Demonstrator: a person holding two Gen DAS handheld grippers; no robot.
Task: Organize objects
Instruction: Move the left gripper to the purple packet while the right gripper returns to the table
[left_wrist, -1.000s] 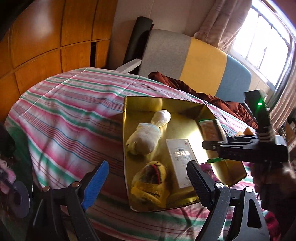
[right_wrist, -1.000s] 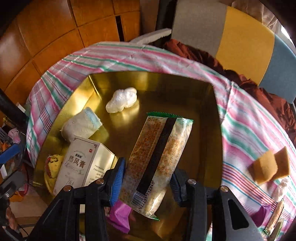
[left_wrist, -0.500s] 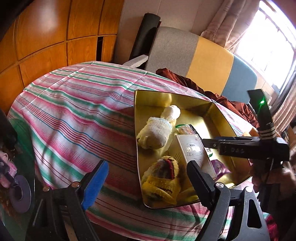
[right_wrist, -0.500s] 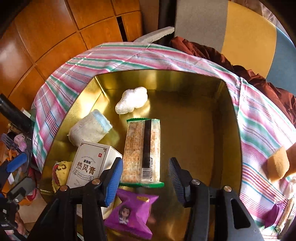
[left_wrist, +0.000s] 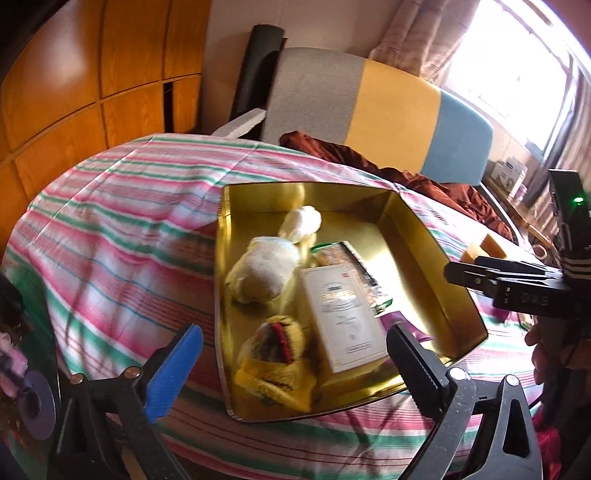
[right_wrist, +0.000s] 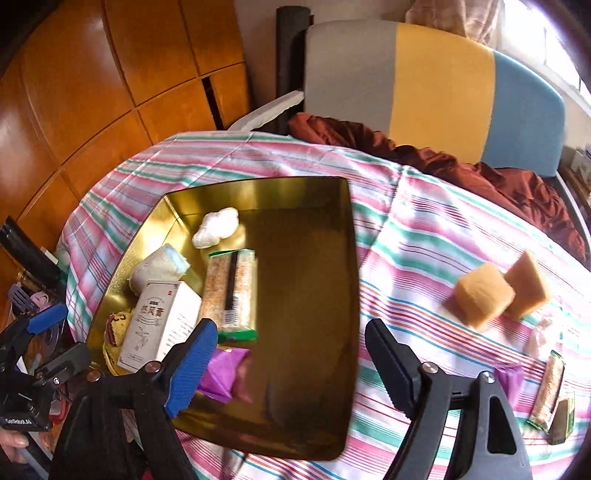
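Observation:
A gold tray (right_wrist: 314, 406) (left_wrist: 436, 266) sits on the striped tablecloth. In it lie a white wad (right_wrist: 216, 230), a rolled cloth (right_wrist: 159, 266), a white box (right_wrist: 159, 325) (left_wrist: 341, 317), a yellow plush (left_wrist: 273, 358), a long cracker pack (right_wrist: 231, 291) and a purple packet (right_wrist: 223, 374). My right gripper (right_wrist: 284, 373) is open and empty above the tray's near right part. My left gripper (left_wrist: 291, 365) is open and empty at the tray's near edge. Two tan sponges (right_wrist: 498, 291), a purple packet (right_wrist: 511, 374) and snack packs (right_wrist: 550, 391) lie on the cloth to the right.
A striped table (left_wrist: 110, 236) stands before a grey, yellow and blue sofa back (right_wrist: 424, 81) with a brown cloth (right_wrist: 443, 162) on it. Wooden cabinets (right_wrist: 92, 92) are on the left. The right gripper's body (left_wrist: 517, 284) shows at the tray's right side.
My right gripper let go of the cracker pack in the tray, opened wide and pulled back to the right. The left gripper drew back a little.

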